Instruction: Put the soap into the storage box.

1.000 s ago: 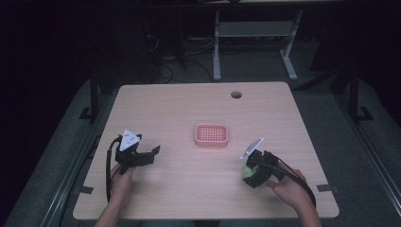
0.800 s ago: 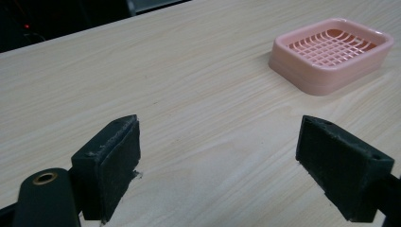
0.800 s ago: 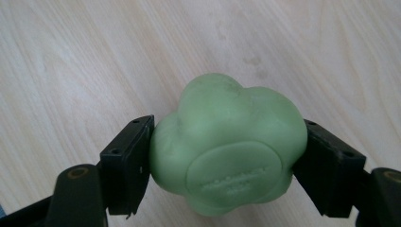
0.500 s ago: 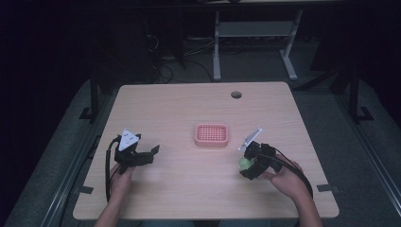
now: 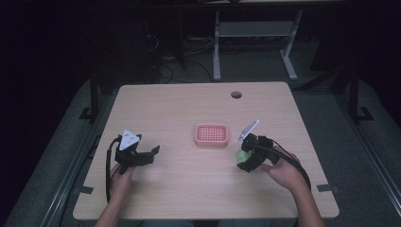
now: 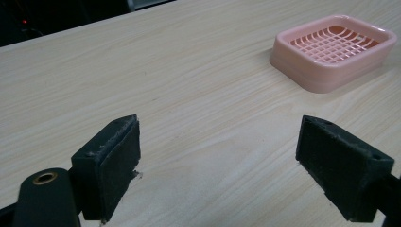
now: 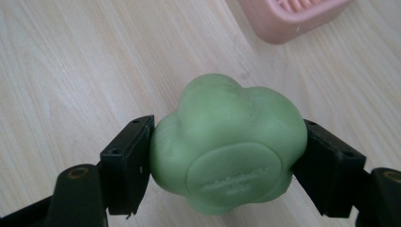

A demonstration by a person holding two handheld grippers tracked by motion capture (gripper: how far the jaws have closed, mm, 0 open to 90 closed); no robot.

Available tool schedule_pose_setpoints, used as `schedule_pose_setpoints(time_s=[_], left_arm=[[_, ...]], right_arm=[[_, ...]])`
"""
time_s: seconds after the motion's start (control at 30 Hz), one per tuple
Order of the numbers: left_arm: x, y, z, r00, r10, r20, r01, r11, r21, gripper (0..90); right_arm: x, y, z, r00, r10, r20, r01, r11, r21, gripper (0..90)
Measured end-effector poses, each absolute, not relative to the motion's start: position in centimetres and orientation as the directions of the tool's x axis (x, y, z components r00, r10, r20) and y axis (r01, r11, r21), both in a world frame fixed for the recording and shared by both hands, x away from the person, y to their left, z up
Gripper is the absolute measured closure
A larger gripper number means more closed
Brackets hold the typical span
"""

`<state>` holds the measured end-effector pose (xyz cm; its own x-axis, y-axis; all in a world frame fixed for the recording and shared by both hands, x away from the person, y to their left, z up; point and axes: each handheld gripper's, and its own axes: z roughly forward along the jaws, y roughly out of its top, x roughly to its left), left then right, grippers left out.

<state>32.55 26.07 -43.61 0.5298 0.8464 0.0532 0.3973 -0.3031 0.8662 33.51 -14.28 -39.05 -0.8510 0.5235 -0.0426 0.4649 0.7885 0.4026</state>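
Observation:
A green flower-shaped soap (image 7: 227,146) sits clamped between the two black jaws of my right gripper (image 7: 227,161), held just above the wooden table. In the high view that right gripper (image 5: 244,158) and the green soap (image 5: 242,154) are just right of and nearer than the pink soap dish (image 5: 211,135). The dish is a ribbed pink tray (image 6: 333,49) with nothing in it, near the table's middle. My left gripper (image 5: 153,152) rests low at the table's left, jaws wide apart (image 6: 220,165) with nothing between them, pointing toward the dish.
The light wooden table (image 5: 189,109) has a round cable hole (image 5: 236,94) at the far right. Beyond its far edge stand the legs of another desk (image 5: 216,47) and loose cables on a dark floor. Bare wood lies between the two grippers.
My right gripper has carried the green soap left and farther in, closer to the pink dish. The left gripper has stayed where it was.

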Motion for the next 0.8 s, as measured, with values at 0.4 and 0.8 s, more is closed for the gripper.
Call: schedule_pose_setpoints(time_s=[0.4,0.8], left_arm=[[32.5,26.3,-43.6,0.522,0.851,0.053,0.399,-0.298,0.867,14.3],[32.5,26.3,-43.5,0.527,0.848,0.055,0.393,-0.3,0.869,14.3]], right_arm=[[34.8,-12.9,-38.3,-0.865,0.5,-0.054,0.435,0.798,0.416,25.7],[36.1,-12.2,-37.9,-0.865,0.5,-0.049,0.436,0.796,0.421,25.7]])
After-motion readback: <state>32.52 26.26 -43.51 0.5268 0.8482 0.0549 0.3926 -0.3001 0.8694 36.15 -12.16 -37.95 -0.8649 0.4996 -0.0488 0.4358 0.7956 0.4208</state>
